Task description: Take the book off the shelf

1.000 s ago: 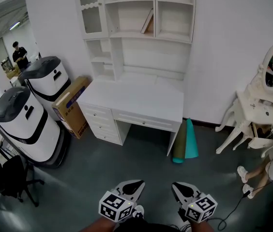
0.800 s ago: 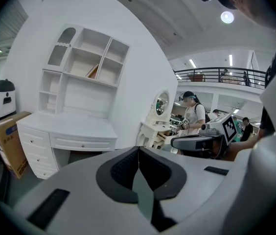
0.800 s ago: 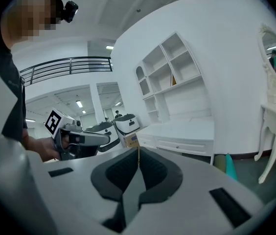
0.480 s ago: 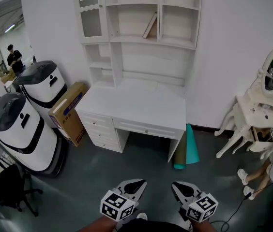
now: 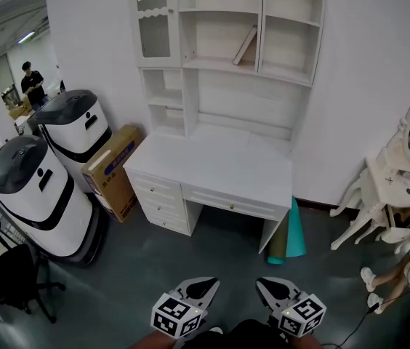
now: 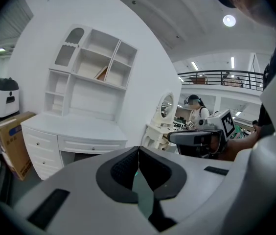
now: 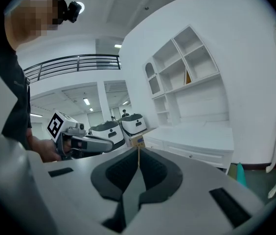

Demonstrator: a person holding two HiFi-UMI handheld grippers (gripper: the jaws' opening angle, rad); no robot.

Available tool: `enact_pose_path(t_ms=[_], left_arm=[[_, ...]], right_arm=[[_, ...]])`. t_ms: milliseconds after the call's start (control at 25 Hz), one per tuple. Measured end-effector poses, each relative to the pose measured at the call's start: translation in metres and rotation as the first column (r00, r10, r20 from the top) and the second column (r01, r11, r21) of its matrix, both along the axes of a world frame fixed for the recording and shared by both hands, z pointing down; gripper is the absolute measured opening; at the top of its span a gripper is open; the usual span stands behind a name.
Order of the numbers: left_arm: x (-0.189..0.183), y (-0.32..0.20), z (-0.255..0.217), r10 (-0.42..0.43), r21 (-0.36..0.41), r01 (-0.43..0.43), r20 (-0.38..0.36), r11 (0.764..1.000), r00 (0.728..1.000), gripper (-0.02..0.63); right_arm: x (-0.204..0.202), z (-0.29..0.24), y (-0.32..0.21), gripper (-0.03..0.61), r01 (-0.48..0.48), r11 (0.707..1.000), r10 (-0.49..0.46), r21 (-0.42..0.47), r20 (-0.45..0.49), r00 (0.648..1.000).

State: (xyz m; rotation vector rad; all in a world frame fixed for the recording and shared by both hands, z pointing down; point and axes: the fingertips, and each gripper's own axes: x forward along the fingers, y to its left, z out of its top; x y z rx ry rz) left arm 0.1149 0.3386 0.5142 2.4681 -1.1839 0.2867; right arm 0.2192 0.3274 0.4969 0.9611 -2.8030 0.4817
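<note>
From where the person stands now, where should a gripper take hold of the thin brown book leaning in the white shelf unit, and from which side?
The thin brown book leans alone in the white shelf unit, top against the compartment's right divider. Probably pinch its front edge, coming straight from the front with jaws tilted to match its lean.

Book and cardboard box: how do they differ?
The book is thin and small; the cardboard box is bulky. The book leans high in a shelf compartment; the cardboard box stands on the floor beside the desk drawers. Both are brownish.
</note>
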Motion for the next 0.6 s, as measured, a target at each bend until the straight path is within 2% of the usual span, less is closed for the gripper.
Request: enact_pose_path(t_ms=[320,600], left_arm=[[-0.03,-0.017,-0.007,-0.074,0.02,0.074,0.022,0.997,0.997,0.011],[-0.061,-0.058,-0.009,-0.15,0.025,0.149,0.043,0.989,0.988,0.011]], right_arm=[[-0.022,-0.001,-0.034,0.031,0.04,0.999,-0.04,0.009,0.036,0.999],[-0.049,-0.006,-0.085,0.031,0.087,0.996,-0.088,0.028,0.06,0.994]])
